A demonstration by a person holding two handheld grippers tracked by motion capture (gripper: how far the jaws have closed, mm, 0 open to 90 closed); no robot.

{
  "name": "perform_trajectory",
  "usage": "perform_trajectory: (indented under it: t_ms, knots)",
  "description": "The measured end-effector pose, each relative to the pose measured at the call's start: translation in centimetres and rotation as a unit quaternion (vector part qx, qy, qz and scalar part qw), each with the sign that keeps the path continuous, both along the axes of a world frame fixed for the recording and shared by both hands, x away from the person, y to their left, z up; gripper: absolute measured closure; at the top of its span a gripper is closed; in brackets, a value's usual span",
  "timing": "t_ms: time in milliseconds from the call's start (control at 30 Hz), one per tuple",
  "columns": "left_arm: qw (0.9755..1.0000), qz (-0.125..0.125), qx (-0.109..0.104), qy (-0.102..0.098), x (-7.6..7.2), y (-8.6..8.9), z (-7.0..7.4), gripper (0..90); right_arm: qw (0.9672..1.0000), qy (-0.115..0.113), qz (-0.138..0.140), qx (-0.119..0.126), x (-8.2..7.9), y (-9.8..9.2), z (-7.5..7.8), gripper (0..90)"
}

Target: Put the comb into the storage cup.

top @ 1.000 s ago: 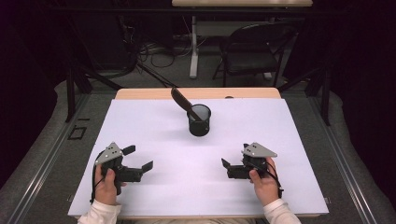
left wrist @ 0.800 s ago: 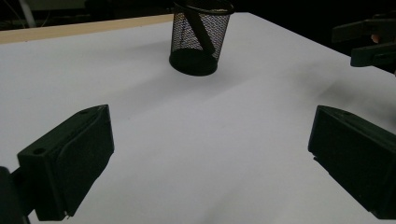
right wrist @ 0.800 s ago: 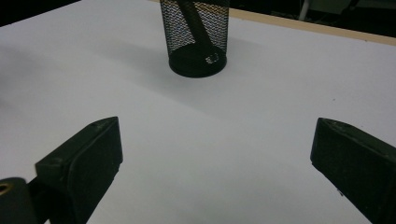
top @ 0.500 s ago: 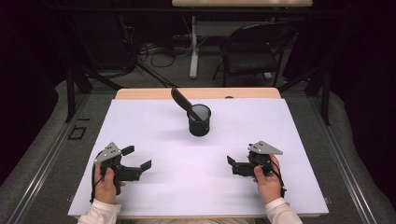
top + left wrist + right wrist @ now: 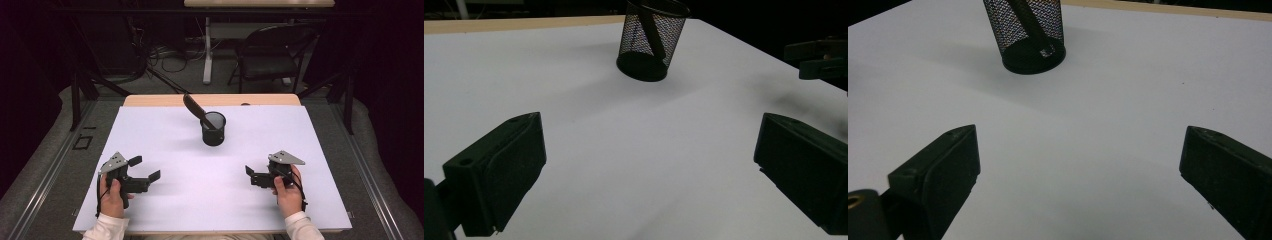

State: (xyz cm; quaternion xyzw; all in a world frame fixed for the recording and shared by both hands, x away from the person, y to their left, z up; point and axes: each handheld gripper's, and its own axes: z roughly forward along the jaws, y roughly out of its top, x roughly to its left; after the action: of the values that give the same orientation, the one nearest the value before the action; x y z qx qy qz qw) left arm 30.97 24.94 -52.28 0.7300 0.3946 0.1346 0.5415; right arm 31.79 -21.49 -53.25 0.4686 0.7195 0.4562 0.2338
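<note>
A black mesh cup [image 5: 213, 129] stands upright on the white table cover [image 5: 165, 135], toward the back centre. A dark long-handled utensil [image 5: 193, 106] leans out of it to the upper left. My left gripper [image 5: 144, 168] hovers near the front left, open, with nothing between its jaws. My right gripper [image 5: 251, 176] is at the front right, also open and empty. In the left gripper view my left gripper [image 5: 649, 175] faces the cup [image 5: 651, 42], which sits far ahead. From the right gripper view, my right gripper [image 5: 1078, 180] points at the cup [image 5: 1028, 32] as well.
The white cover ends at a strip of wooden table edge [image 5: 150, 100] at the back. A folding chair [image 5: 272, 55] and cables lie on the floor beyond. In the left gripper view the other gripper [image 5: 819, 57] shows at the far right.
My right gripper has shifted slightly to the right. The left gripper and the cup have stayed put.
</note>
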Motion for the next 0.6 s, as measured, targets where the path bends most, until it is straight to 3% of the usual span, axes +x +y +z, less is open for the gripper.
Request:
perform_trajectory:
  t_ms: [600]
  knots:
    - [1.0,0.005,-0.002,0.006,0.21,0.23,-0.25,0.6,1.0,0.006,-0.002,0.001,0.14,-0.04,-0.18,2.7]
